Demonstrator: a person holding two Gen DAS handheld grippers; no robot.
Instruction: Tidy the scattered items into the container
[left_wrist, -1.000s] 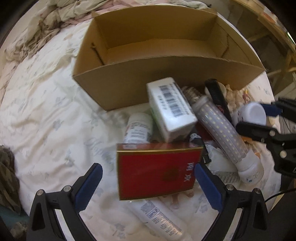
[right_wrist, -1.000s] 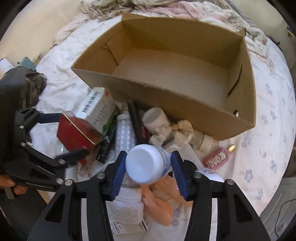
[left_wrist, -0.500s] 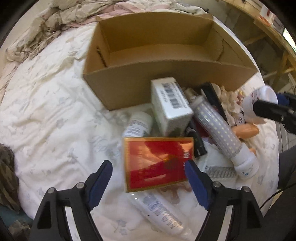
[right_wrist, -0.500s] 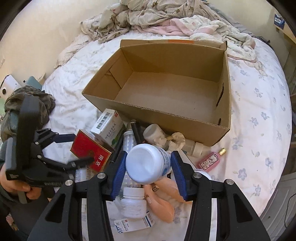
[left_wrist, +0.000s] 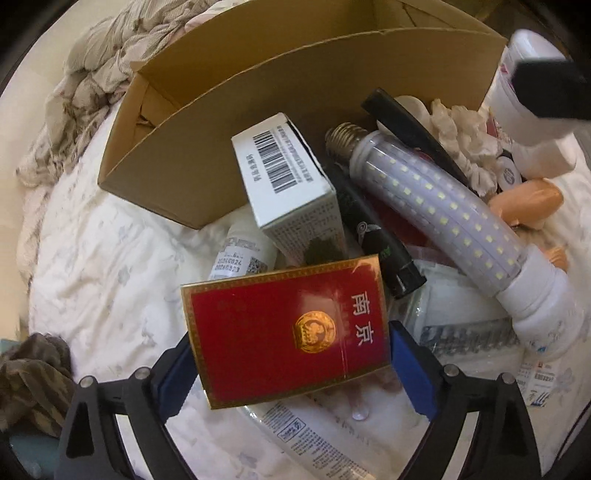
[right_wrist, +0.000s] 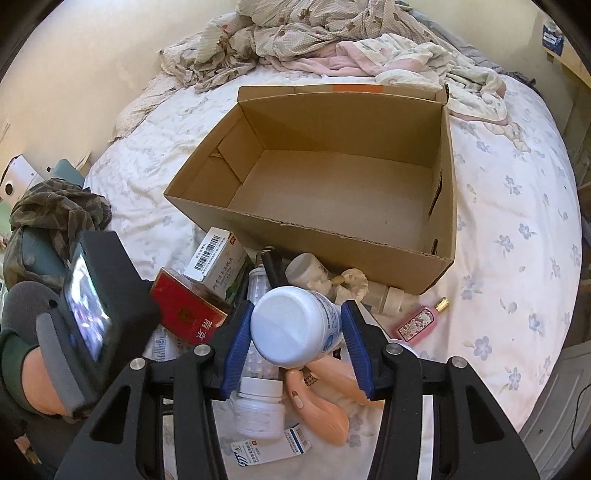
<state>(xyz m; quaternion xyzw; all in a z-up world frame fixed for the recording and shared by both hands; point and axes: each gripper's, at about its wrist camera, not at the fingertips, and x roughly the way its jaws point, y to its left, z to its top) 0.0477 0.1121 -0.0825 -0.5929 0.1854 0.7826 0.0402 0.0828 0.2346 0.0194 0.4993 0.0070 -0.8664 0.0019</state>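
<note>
Left gripper (left_wrist: 291, 373) has its blue pads closed on the short edges of the red box (left_wrist: 286, 334), lower middle of the left wrist view, lifted clear of the pile. Right gripper (right_wrist: 295, 347) is clamped on the white bottle (right_wrist: 293, 325) across its body, cap end facing the camera, low centre of the right wrist view. So both have something and the cardboard box (right_wrist: 441, 206) sits open and bare-floored in the middle of that view, just past the clutter on the bed (right_wrist: 517, 221).

Handling guesses: that red box looks like thin glossy card, light but easy to crush and a bit slippery, so edge-to-edge with modest squeeze seems right. Plastic bottle is probably stiff enough, though round and smooth, so it could roll in the pads if tilted.

Rest of the heap sits against the near wall of the container. LED corn bulb (left_wrist: 443, 210), running from centre to right in the left wrist view, is the fragile one I reckon, so I'd take it by the white base, not the diode tube. Barcoded white carton (left_wrist: 291, 181) leans just left of it, light card, grab across the narrow sides. Pink perfume bottle (right_wrist: 419, 319) lies apart at lower right, likely glass, so set it down gently
</note>
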